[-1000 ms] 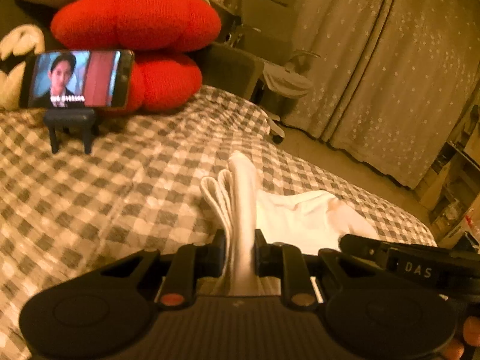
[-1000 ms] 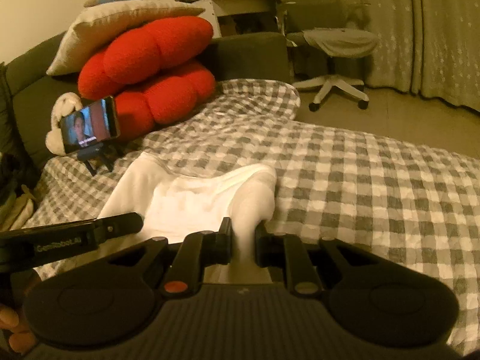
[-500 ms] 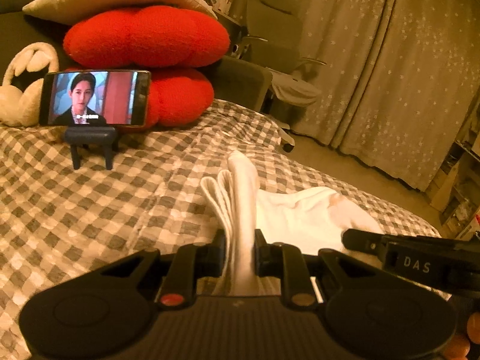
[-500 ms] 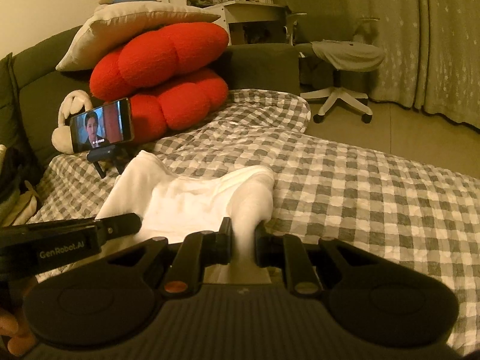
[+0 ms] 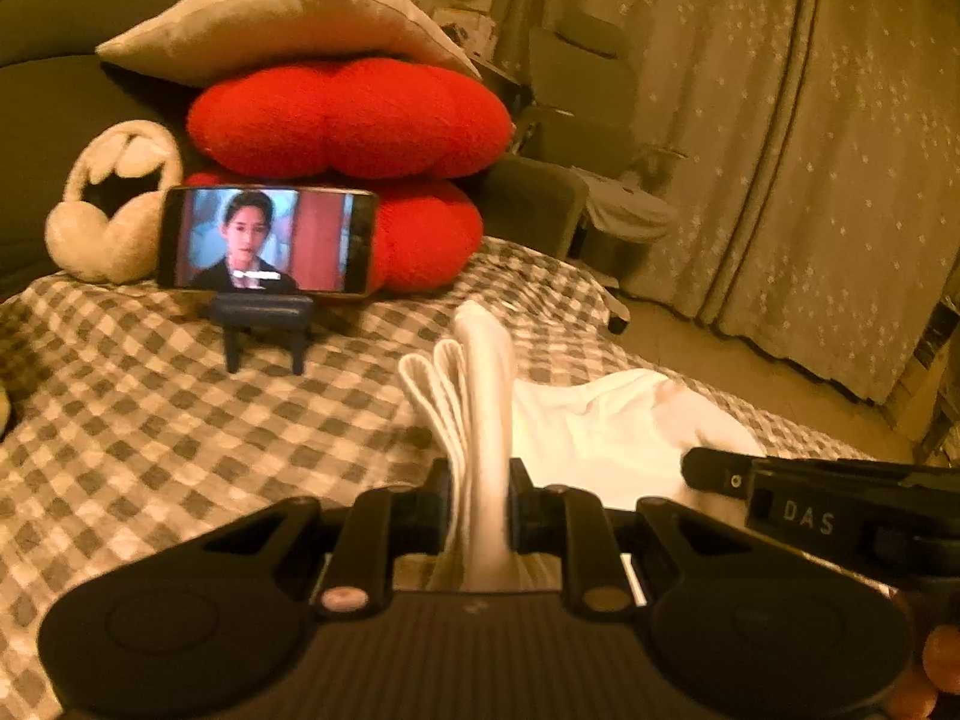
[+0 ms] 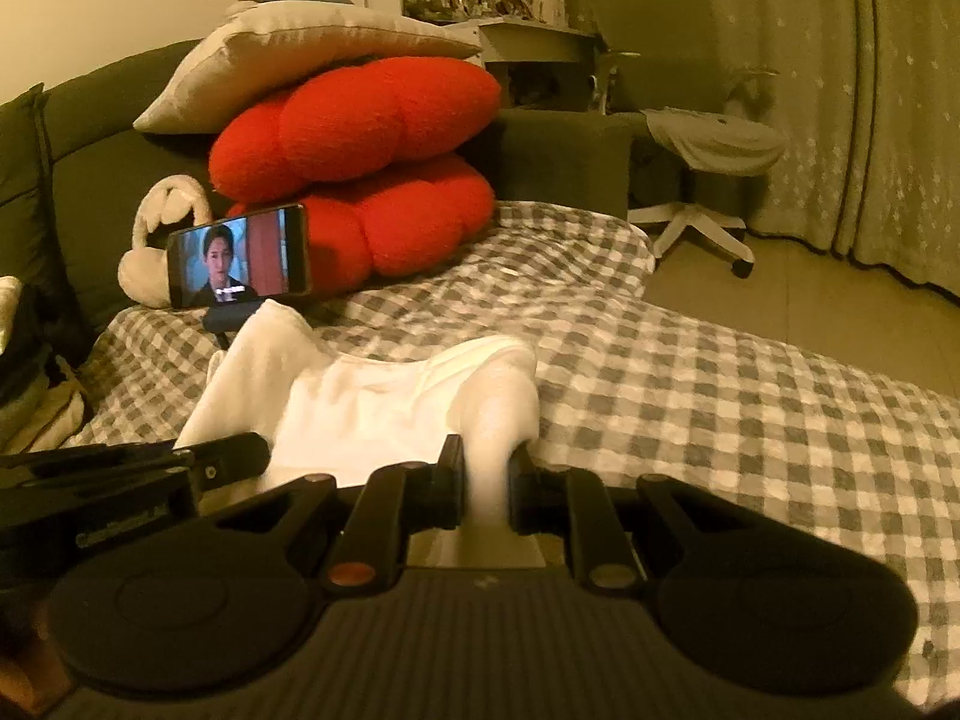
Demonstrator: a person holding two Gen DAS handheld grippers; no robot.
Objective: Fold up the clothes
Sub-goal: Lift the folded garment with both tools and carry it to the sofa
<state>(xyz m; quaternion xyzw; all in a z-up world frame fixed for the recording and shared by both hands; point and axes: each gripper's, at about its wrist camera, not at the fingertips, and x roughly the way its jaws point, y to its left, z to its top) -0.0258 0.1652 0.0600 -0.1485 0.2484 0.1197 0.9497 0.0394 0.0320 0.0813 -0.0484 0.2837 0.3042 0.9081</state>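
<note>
both grippers are pinching the white garment (image 5: 600, 426), one at each end of an edge, so the cloth hangs slack between them over the checked cover (image 5: 180, 420); left gripper (image 5: 480, 498) jaws nearly closed on a bunched fold, right gripper (image 6: 487, 480) likewise; a phone (image 5: 267, 240) stands well ahead of the jaws

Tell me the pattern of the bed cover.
Grey-and-white check cover, clearest in the right wrist view.
</note>
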